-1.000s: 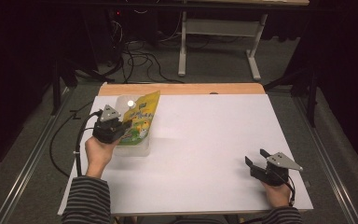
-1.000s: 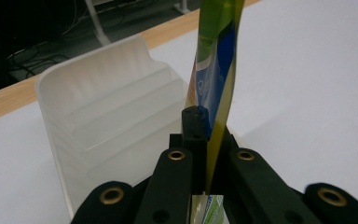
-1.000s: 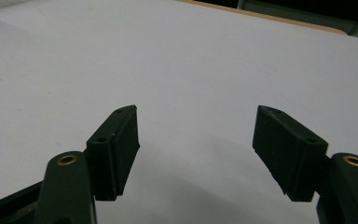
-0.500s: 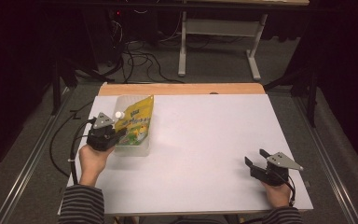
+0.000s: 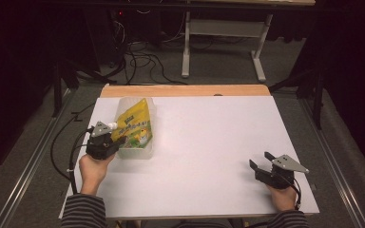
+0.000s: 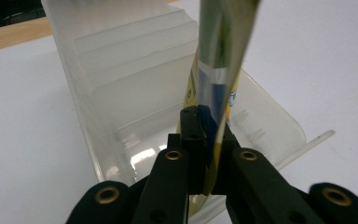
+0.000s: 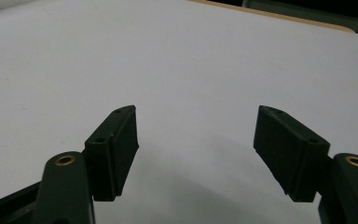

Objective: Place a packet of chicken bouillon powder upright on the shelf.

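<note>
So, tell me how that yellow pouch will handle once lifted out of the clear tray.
The yellow pouch looks soft, so it will probably sag below the left gripper pinching its edge. Its glossy film may slip. The clear tray seems light and could shift.

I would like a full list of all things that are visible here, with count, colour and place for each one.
pouch: one, yellow and green with a white cap, standing in the bin, pinched at its edge by the left gripper
bin: one, clear plastic, at the table's far left
table: one, white top with a wooden far edge, in the middle of the high view
desk frame: one, grey, on the floor behind the table
cables: several, black, on the floor behind the table
left gripper: one, black, shut on the pouch
right gripper: one, black, jaws open, near right of the table
sleeves: two, striped, at the bottom edge
</note>
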The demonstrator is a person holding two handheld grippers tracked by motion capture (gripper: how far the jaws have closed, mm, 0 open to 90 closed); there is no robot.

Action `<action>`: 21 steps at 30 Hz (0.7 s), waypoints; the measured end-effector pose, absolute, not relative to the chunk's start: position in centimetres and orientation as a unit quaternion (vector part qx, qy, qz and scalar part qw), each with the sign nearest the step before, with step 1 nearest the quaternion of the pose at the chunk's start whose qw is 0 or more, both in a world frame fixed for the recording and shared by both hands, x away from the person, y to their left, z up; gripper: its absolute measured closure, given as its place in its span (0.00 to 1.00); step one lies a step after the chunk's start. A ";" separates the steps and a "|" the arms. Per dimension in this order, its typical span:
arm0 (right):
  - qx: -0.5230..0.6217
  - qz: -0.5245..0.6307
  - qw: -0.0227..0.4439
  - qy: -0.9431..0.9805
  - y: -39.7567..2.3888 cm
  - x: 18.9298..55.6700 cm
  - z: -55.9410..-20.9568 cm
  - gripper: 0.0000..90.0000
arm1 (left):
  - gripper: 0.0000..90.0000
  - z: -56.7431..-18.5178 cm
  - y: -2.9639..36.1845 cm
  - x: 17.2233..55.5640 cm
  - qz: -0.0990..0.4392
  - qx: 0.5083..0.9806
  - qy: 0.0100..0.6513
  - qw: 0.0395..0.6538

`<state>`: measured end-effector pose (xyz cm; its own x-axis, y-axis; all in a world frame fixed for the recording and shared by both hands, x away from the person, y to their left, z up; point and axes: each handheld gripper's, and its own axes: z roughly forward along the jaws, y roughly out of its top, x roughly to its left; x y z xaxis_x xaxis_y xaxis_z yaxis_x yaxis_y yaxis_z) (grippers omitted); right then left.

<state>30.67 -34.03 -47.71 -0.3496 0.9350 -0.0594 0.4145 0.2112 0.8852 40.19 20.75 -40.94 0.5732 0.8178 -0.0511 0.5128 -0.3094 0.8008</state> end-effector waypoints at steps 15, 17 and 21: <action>0.476 0.415 0.315 0.708 -34.1 30.6 -47.7 0.34 | 0.76 -40.9 21.6 38.7 0.204 0.762 0.437 0.432; 0.477 0.416 0.317 0.707 -34.1 30.6 -47.7 0.34 | 0.74 -40.8 21.8 38.4 0.206 0.758 0.442 0.433; 0.476 0.415 0.316 0.708 -34.1 30.6 -47.7 0.34 | 0.68 -40.6 21.9 37.7 0.222 0.750 0.448 0.433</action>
<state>30.62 -34.13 -47.70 -0.3462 0.9367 -0.0527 0.4125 0.2024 0.8882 37.73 21.91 -40.56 0.5001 0.8642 -0.0556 0.4803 -0.2234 0.8482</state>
